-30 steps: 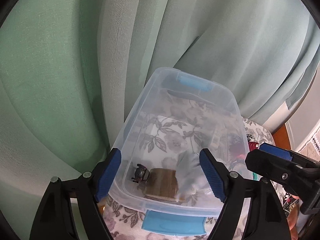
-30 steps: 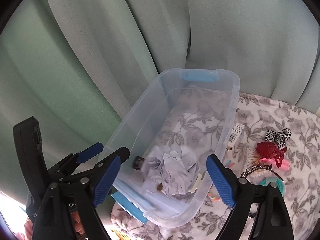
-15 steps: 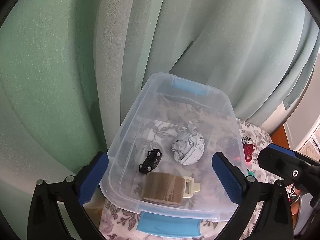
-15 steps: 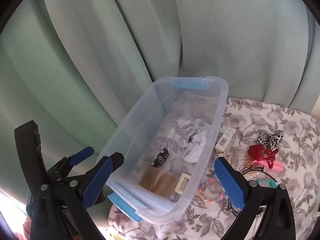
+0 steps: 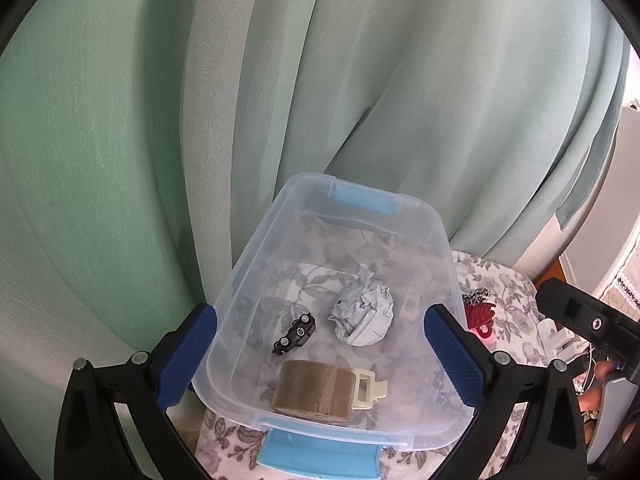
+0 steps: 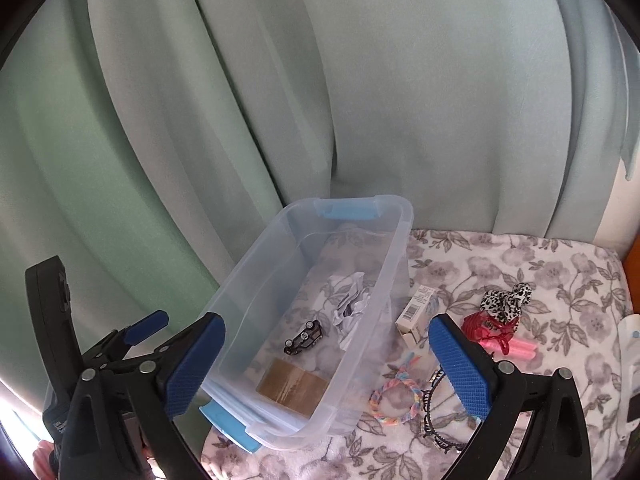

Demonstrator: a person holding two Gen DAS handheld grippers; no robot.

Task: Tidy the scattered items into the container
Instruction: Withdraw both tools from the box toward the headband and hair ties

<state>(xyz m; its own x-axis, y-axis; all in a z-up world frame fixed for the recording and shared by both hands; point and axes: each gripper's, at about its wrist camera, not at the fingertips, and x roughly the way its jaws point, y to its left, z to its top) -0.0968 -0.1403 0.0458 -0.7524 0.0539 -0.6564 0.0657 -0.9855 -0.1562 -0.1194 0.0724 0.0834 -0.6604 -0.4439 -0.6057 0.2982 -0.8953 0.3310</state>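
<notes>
A clear plastic bin (image 5: 248,280) (image 6: 256,256) with blue latches holds a crumpled paper ball (image 5: 362,314) (image 6: 350,304), a small black toy car (image 5: 295,333) (image 6: 304,337) and a roll of brown tape (image 5: 316,391) (image 6: 292,386). My left gripper (image 5: 320,356) is open and empty above the bin's near end. My right gripper (image 6: 326,364) is open and empty above the bin's right wall. Loose items lie right of the bin: a small white box (image 6: 416,312), a red hair claw (image 6: 480,326) (image 5: 480,314), a leopard scrunchie (image 6: 506,300), a rainbow braided ring (image 6: 394,396), a black comb headband (image 6: 434,428).
Green curtains (image 6: 280,100) hang close behind and left of the bin. The floral cloth (image 6: 560,280) covers the surface. A pink item (image 6: 520,350) lies by the red claw. The left gripper's body (image 6: 52,320) shows at the right wrist view's left edge.
The paper ball has dropped from between the fingers into the bin. Both grippers have pulled up and back from the bin, and their fingers stand wider apart.
</notes>
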